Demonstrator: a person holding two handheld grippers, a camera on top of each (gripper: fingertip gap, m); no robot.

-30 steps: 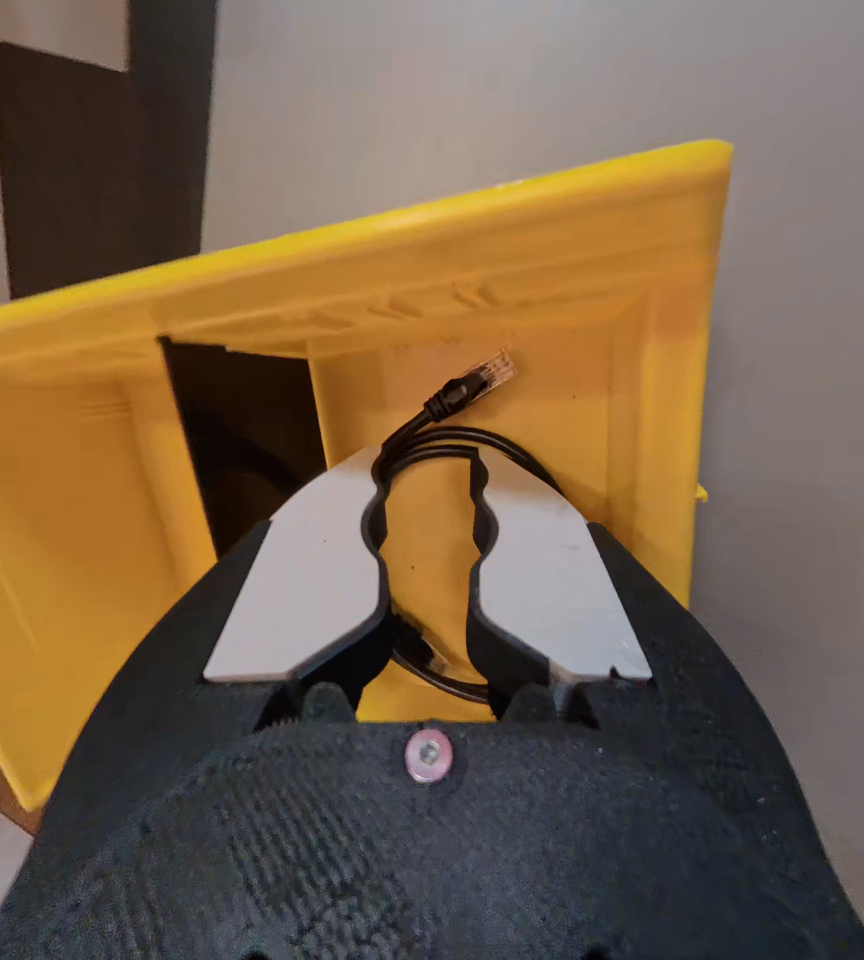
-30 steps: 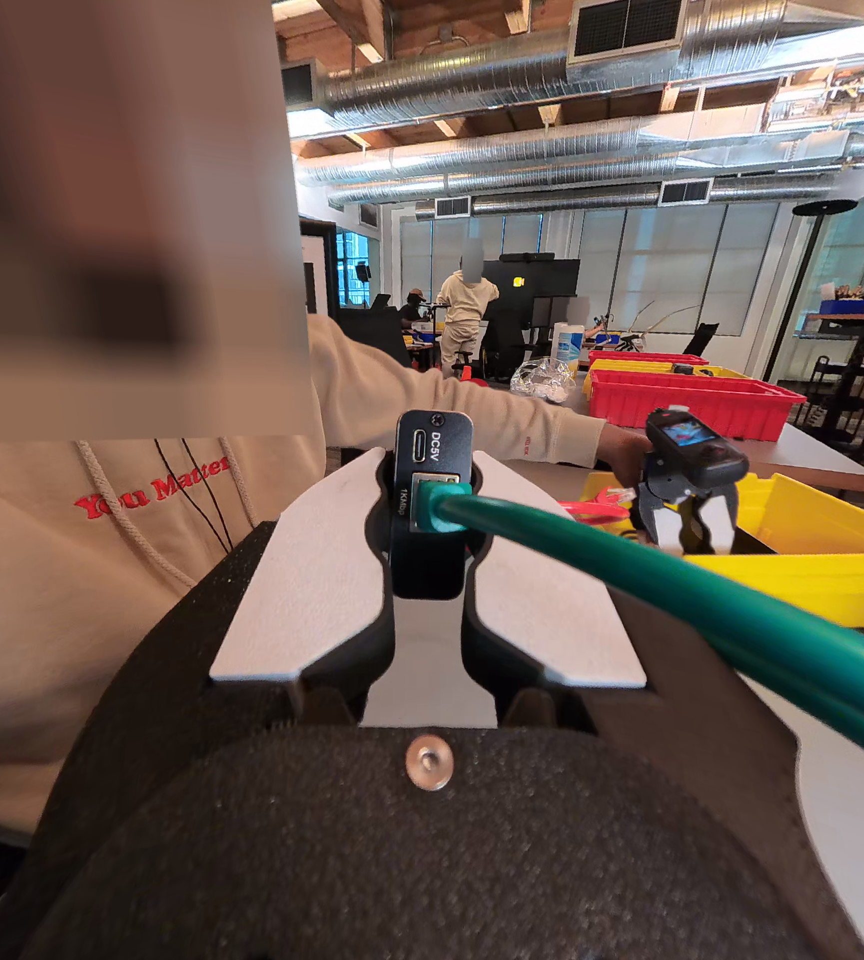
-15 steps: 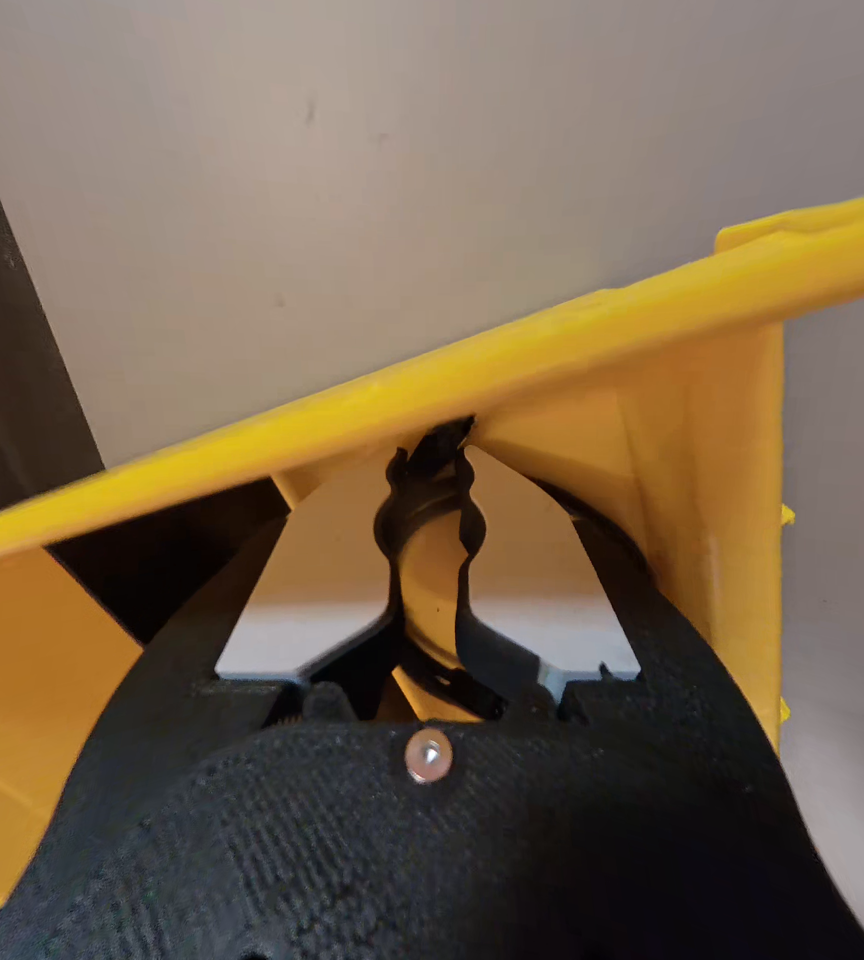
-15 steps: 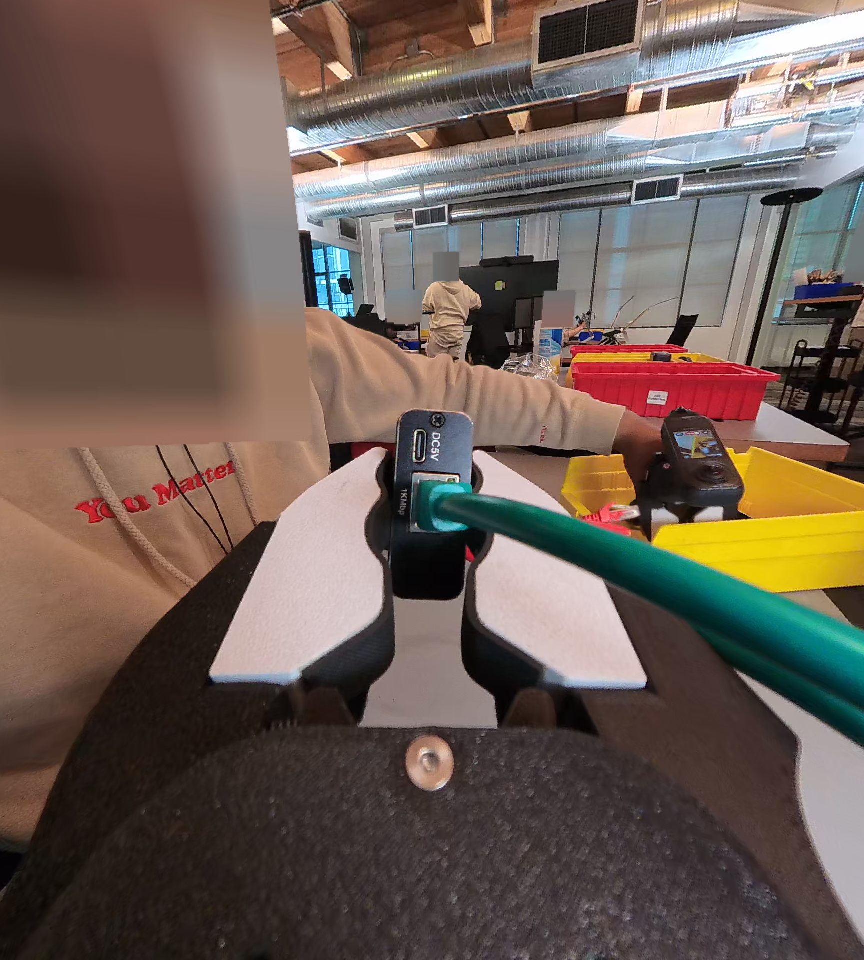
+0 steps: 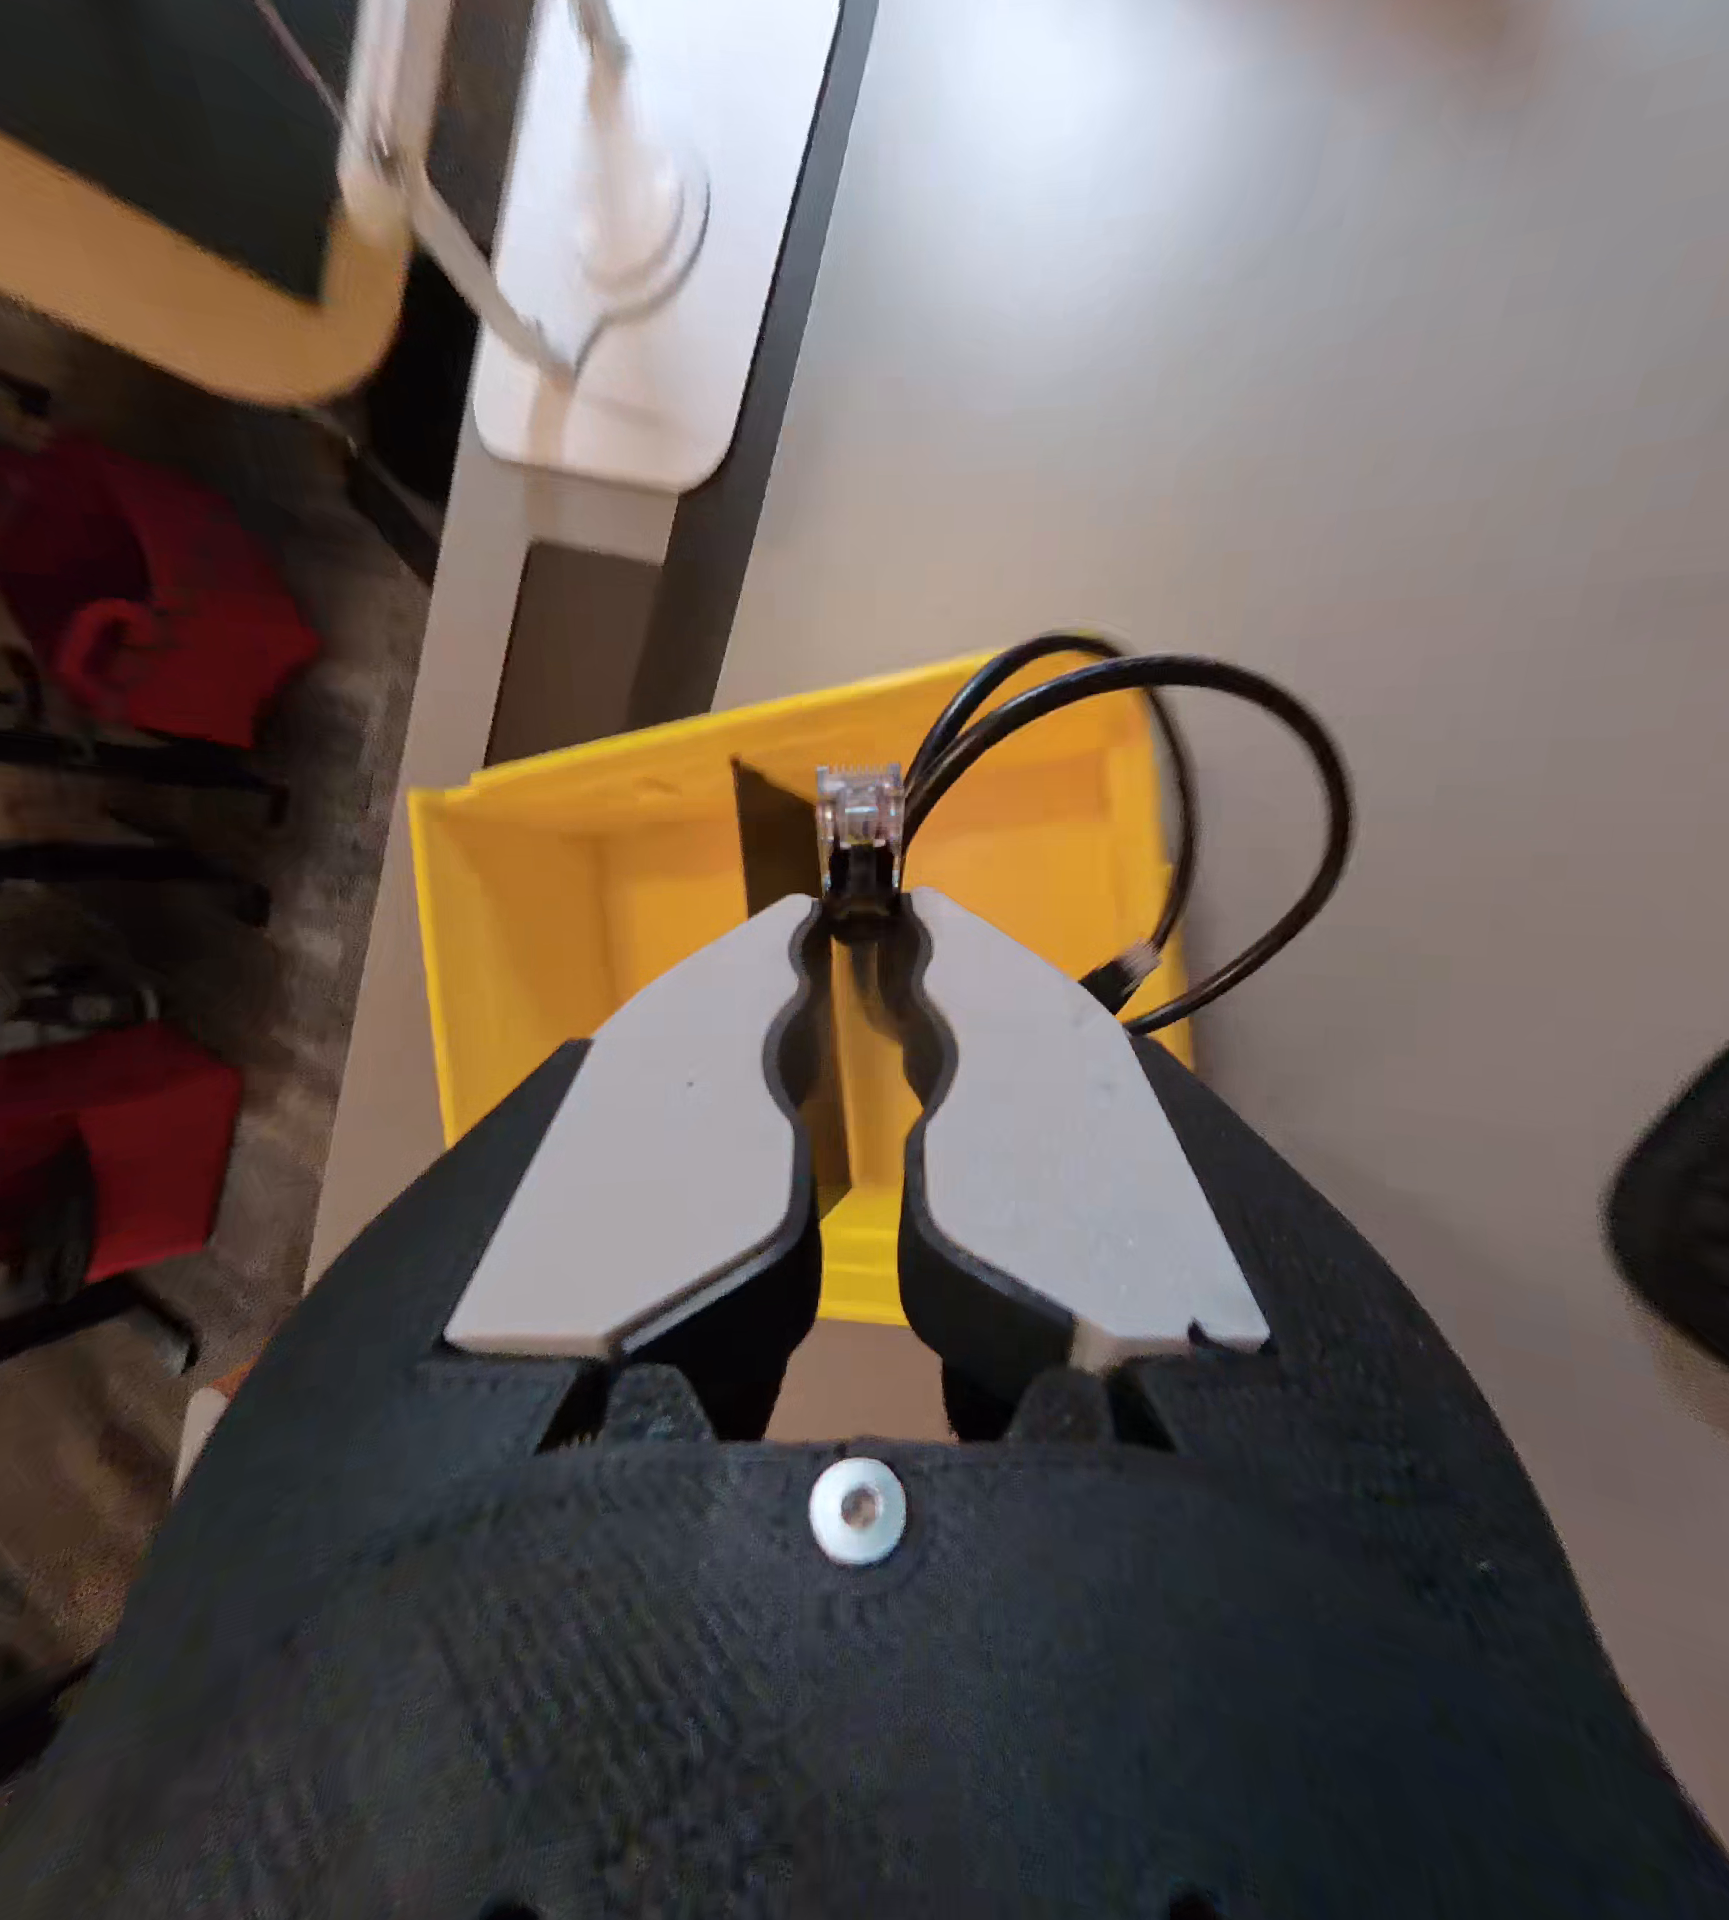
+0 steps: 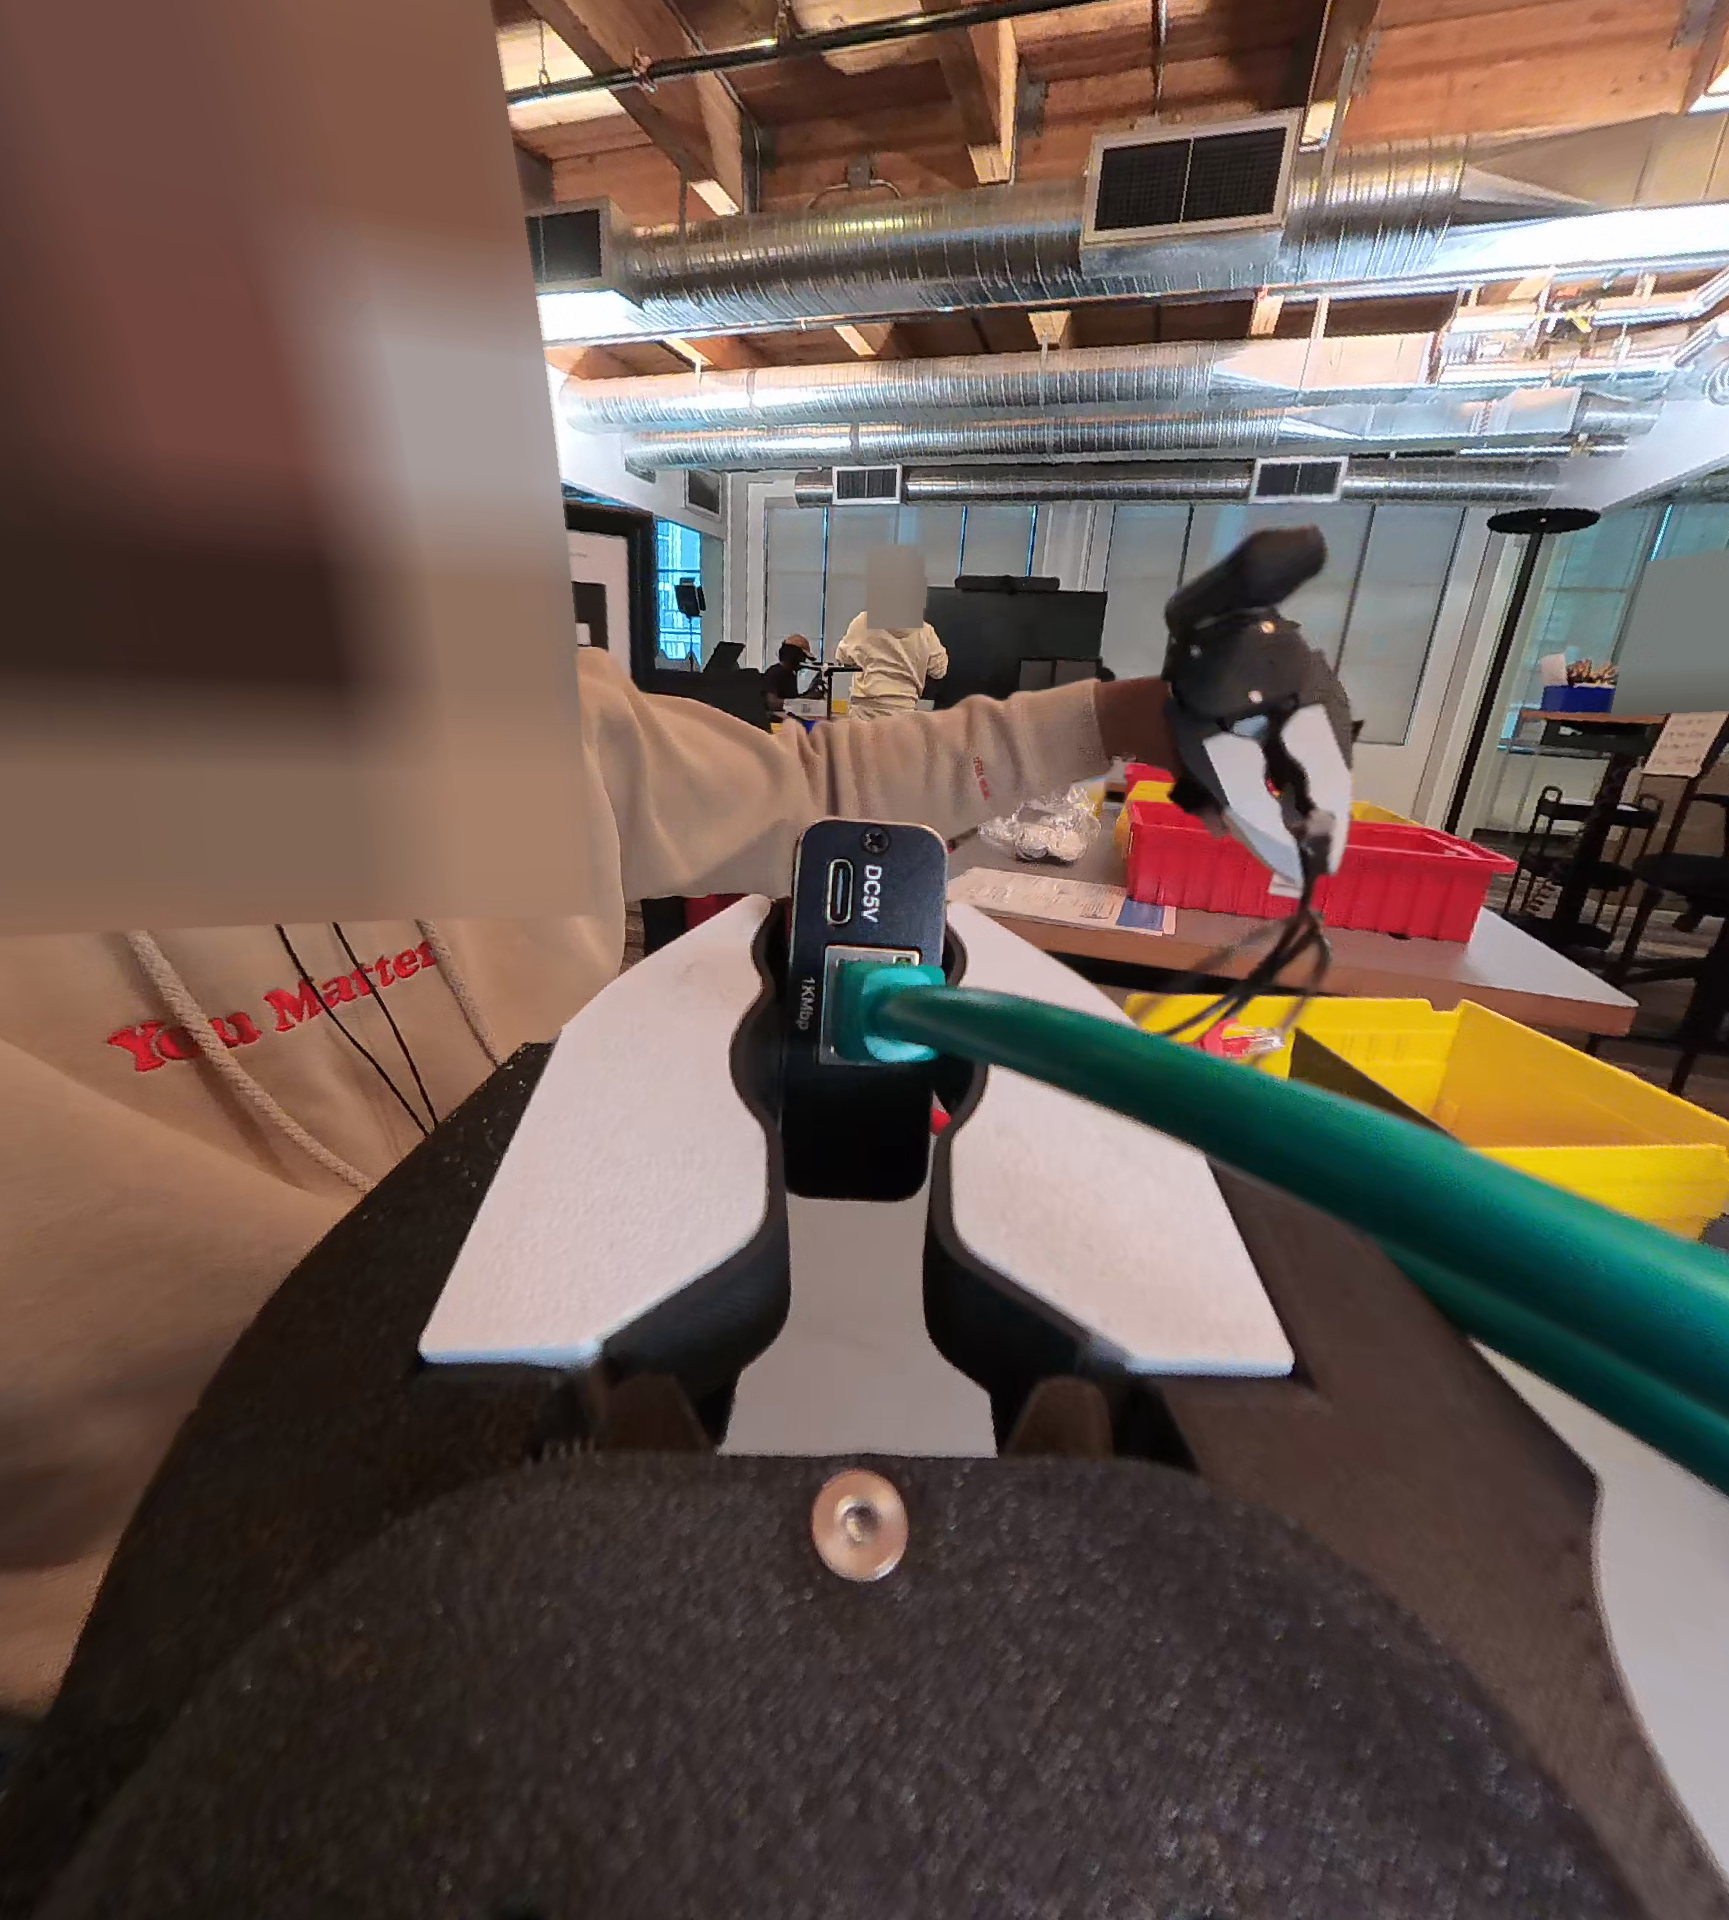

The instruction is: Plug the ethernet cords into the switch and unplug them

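My left gripper [image 5: 862,912] is shut on the black ethernet cord just behind its clear plug [image 5: 858,816]. The plug sticks out past the fingertips. The cord's black loops [image 5: 1244,831] hang to the right, high above the yellow bin [image 5: 527,914]. My right gripper [image 6: 858,1023] is shut on the small black switch [image 6: 870,997] and holds it upright. A green ethernet cord [image 6: 1359,1174] is plugged into the switch's port and runs off to the lower right. The left gripper also shows in the right wrist view [image 6: 1296,821], raised over the bin with the black cord dangling.
The yellow bin [image 6: 1566,1101] sits on the grey table [image 5: 1359,416], with a black divider inside. A red bin [image 6: 1379,873] stands on a farther table. The person's outstretched sleeve [image 6: 839,769] crosses the right wrist view. Red chairs [image 5: 101,1132] stand on the floor left of the table. Left tips to right tips: about 40 cm.
My left gripper has closed on the black cord's plug inside the yellow bin and lifted it high above the bin. My right gripper keeps holding the switch with the green cord plugged in.
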